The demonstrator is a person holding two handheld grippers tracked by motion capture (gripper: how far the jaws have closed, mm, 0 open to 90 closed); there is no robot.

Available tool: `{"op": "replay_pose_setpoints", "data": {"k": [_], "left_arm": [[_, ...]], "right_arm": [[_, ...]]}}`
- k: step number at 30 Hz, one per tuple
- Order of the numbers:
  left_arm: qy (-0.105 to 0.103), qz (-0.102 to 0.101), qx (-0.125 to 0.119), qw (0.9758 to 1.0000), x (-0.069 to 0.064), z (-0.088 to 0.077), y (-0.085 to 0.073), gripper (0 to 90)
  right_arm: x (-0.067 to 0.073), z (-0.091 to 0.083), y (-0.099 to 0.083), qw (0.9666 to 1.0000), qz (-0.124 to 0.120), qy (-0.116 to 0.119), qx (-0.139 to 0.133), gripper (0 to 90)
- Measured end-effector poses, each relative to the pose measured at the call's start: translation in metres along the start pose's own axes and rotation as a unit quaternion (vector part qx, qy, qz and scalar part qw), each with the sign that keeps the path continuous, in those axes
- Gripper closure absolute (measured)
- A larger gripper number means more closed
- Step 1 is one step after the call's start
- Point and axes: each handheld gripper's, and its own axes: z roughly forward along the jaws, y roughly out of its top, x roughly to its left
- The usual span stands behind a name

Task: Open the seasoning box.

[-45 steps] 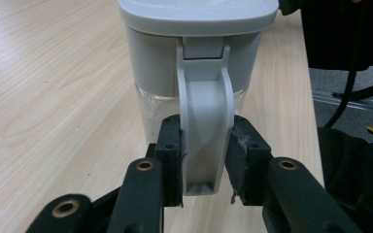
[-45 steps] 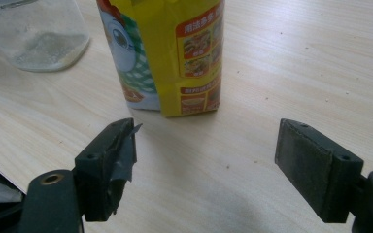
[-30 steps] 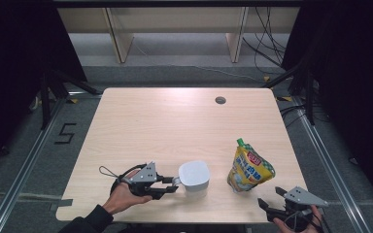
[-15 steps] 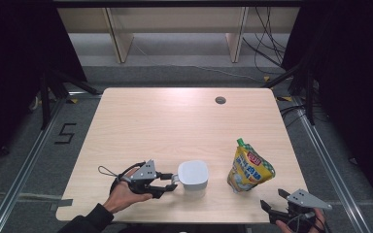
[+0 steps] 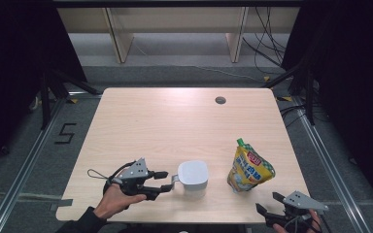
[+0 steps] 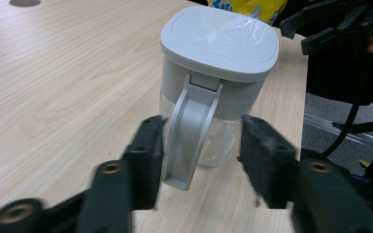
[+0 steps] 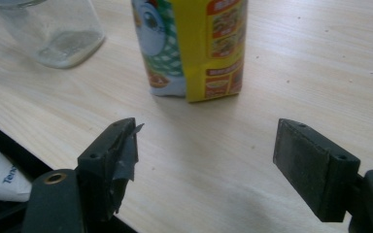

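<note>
I have my left gripper (image 5: 167, 181) at the grey handle (image 6: 187, 138) of the clear plastic jug with the square white lid (image 5: 193, 178), which stands near the front edge of the pale wooden tabletop (image 5: 165, 121), about midway along it. My jaws have just been opening: they now stand about half open, with the handle between them; one pad looks close against its side, the other stands clear, so nothing is gripped. To let go cleanly I think I should draw straight back along the handle's line, without swinging sideways, so I don't nudge the jug. My right gripper (image 5: 272, 217) rests wide open and empty at the front right corner, near the yellow and green stand-up pouch (image 5: 249, 167).
</note>
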Motion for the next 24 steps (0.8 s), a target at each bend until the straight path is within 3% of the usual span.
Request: {"op": "replay_pose_setpoints", "data": {"k": [1, 2, 3, 4, 5, 7, 9, 10, 11, 12, 13, 17, 18, 22, 24], "left_arm": [[0.005, 0.001, 0.001, 1.0, -0.001, -0.001, 0.001, 59.7], [0.007, -0.002, 0.003, 1.0, -0.001, -0.002, 0.002, 63.4], [0.011, -0.008, -0.001, 0.9999, -0.003, -0.002, 0.003, 67.0], [0.021, 0.0, -0.002, 0.9998, -0.003, -0.004, 0.005, 70.3], [0.025, 0.006, -0.002, 0.9997, -0.003, -0.005, 0.006, 73.7], [0.04, -0.017, -0.013, 0.999, -0.007, -0.006, 0.01, 79.6], [0.037, -0.009, -0.018, 0.9991, -0.006, -0.006, 0.014, 83.9], [0.035, -0.012, -0.023, 0.9991, -0.007, -0.005, 0.016, 84.9], [0.036, -0.016, -0.023, 0.999, -0.008, -0.004, 0.018, 85.9], [0.037, -0.015, -0.022, 0.9989, -0.009, -0.004, 0.02, 86.3], [0.041, -0.006, -0.021, 0.9989, -0.009, -0.003, 0.023, 86.2], [0.04, -0.013, -0.024, 0.9988, -0.011, 0.001, 0.031, 84.1], [0.04, -0.011, -0.025, 0.9989, -0.012, 0.002, 0.032, 84.1], [0.042, -0.002, -0.024, 0.9988, -0.014, 0.004, 0.036, 84.8], [0.047, -0.008, -0.027, 0.9985, -0.014, 0.004, 0.038, 85.5]], "right_arm": [[0.004, -0.001, -0.001, 0.9999, 0.012, 0.005, 0.003, 25.2], [0.005, -0.001, 0.0, 0.9999, 0.001, 0.012, -0.002, 25.4], [0.009, -0.001, -0.001, 0.9996, 0.019, 0.022, 0.0, 25.6], [0.009, 0.0, -0.001, 0.9997, 0.002, 0.023, -0.005, 25.6], [0.015, 0.0, -0.001, 0.9993, 0.02, 0.033, 0.003, 26.7], [0.019, 0.0, -0.001, 0.9992, 0.006, 0.038, -0.002, 34.3], [0.024, -0.002, 0.001, 0.9986, 0.002, 0.051, -0.009, 36.5], [0.026, -0.001, 0.002, 0.9984, 0.004, 0.056, -0.01, 37.4], [0.025, 0.0, 0.003, 0.9981, -0.017, 0.057, -0.015, 39.4], [0.03, 0.001, 0.002, 0.998, 0.0, 0.062, -0.009, 40.3], [0.027, 0.004, 0.003, 0.9976, -0.028, 0.06, -0.018, 40.4], [0.033, 0.005, 0.003, 0.9974, -0.014, 0.071, -0.006, 41.3], [0.031, 0.006, 0.004, 0.9971, -0.028, 0.069, -0.014, 41.3], [0.03, 0.006, 0.004, 0.9972, -0.031, 0.066, -0.015, 41.7], [0.034, 0.005, 0.004, 0.9973, -0.013, 0.072, -0.006, 41.7]]}}
